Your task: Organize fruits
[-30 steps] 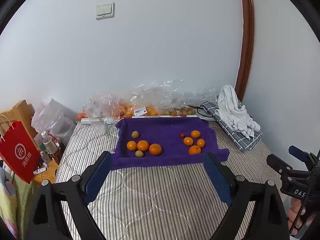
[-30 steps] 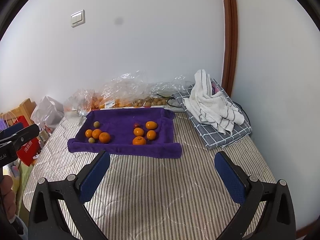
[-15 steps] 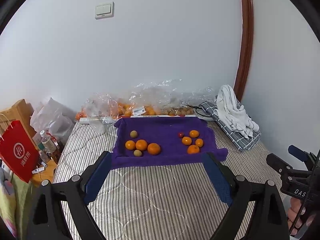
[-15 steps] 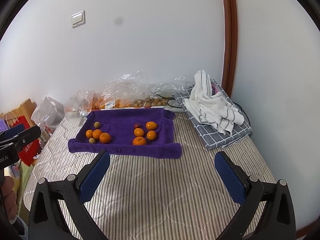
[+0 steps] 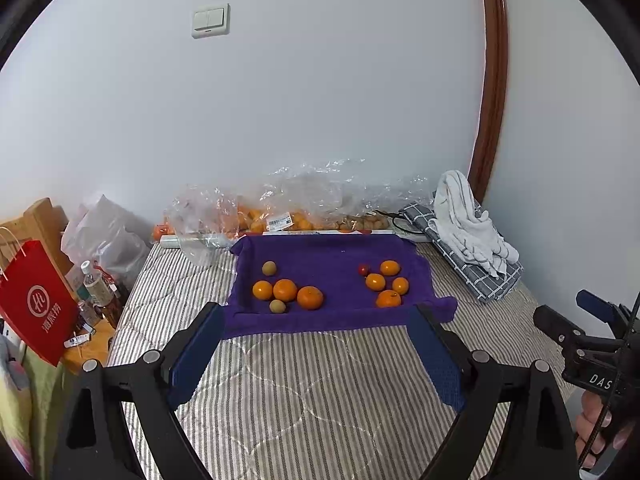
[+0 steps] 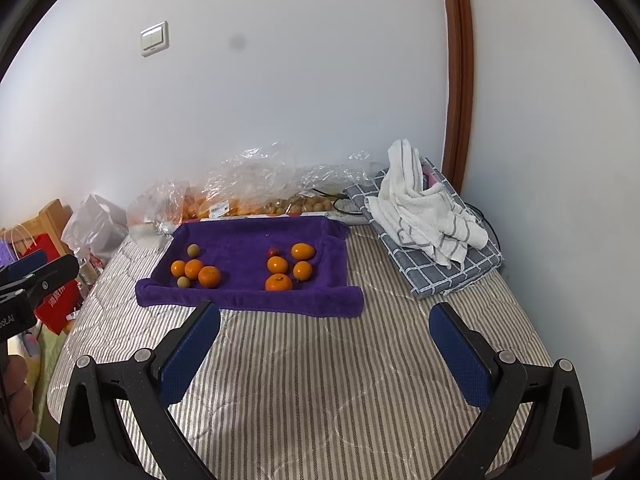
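Oranges and smaller fruits lay in two clusters on a purple towel spread over the striped bed, one group left, another right (a tiny red fruit among them). Both the left gripper and right gripper hovered short of the towel, jaws spread wide, holding nothing.

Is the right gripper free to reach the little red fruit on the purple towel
Probably yes. The right gripper is open and empty, with bare striped bedding between it and the purple towel. The red fruit sits behind an orange, so come in from above.
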### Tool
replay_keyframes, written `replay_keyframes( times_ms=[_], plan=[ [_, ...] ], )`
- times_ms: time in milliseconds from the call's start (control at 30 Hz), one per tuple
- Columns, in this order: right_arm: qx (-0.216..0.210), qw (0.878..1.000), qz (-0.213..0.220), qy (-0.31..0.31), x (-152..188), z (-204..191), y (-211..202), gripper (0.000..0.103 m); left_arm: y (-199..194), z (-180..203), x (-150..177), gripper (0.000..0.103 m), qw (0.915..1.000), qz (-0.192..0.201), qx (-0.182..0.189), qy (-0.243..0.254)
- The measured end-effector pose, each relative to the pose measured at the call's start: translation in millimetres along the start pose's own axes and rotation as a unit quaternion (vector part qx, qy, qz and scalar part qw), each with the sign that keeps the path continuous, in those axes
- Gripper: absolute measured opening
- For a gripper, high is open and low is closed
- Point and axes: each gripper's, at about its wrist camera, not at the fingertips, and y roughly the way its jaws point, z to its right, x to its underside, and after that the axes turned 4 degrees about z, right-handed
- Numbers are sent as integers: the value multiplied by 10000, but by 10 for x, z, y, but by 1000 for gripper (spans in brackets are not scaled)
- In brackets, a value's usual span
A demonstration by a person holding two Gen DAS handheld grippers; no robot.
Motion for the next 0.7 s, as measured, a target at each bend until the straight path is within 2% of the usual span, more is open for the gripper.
replay_keyframes(
  times_ms=[533, 700],
  plan=[
    [31, 10000, 32, -81, -19, -37, -9, 103, 0, -32, 42, 92, 10000, -53, 26, -56],
    [31, 10000, 33, -78, -27, -55, 15, 103, 21, -9, 73, 92, 10000, -3, 46, 84]
  ],
)
